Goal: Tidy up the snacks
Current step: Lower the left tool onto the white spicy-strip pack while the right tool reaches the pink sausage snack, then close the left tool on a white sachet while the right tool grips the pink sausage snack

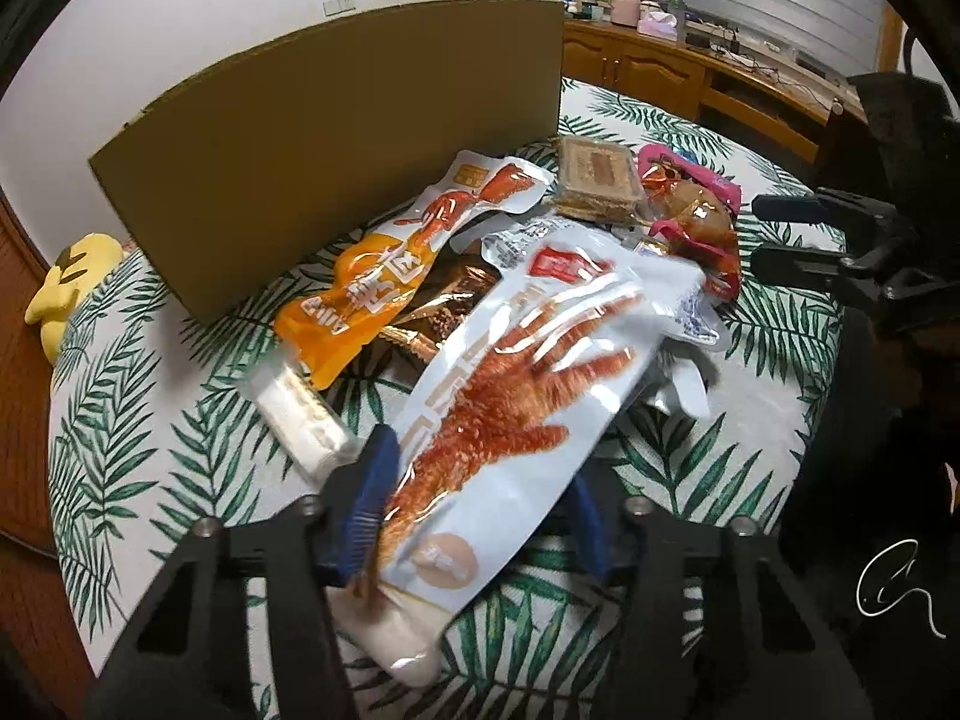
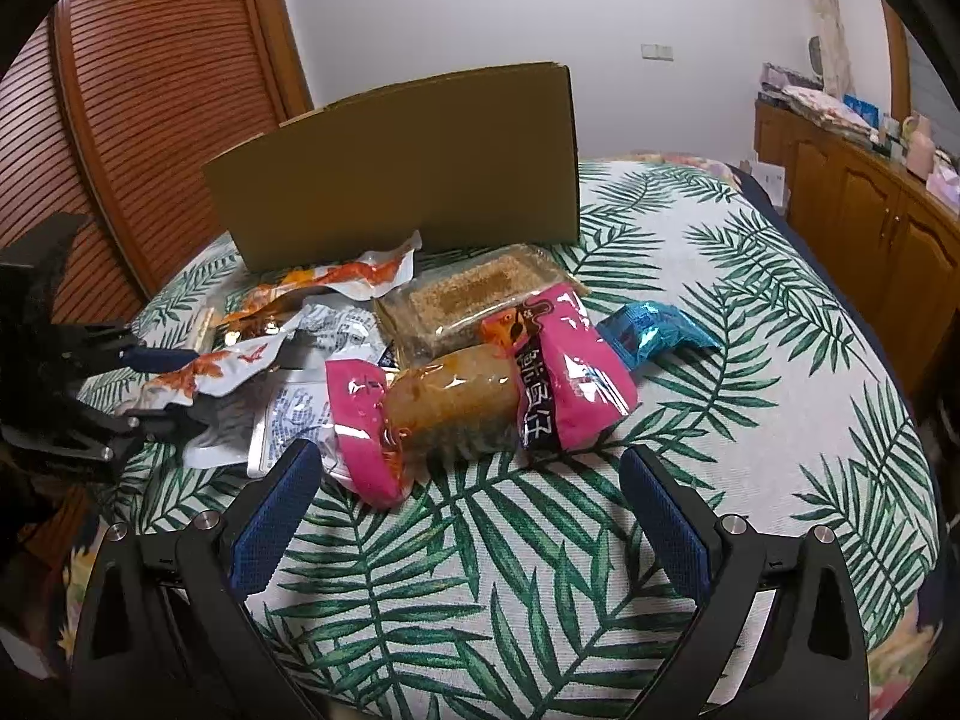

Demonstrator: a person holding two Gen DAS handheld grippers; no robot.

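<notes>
Right now my left gripper (image 1: 474, 510) has its blue pads on both sides of a pale glossy chicken-foot pouch (image 1: 528, 396), its jaws half closed on it above the leaf-print bedspread (image 2: 480, 570). My right gripper (image 2: 468, 516) hangs wide open and empty, just short of a pink packet (image 2: 480, 396) printed with Chinese characters. A cardboard box (image 2: 396, 162) stands behind the snack heap.

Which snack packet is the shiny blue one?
The small blue foil packet, lying alone on the leaf-print cover to the right of the pink packet. The other packets are pink, orange, white or clear.
</notes>
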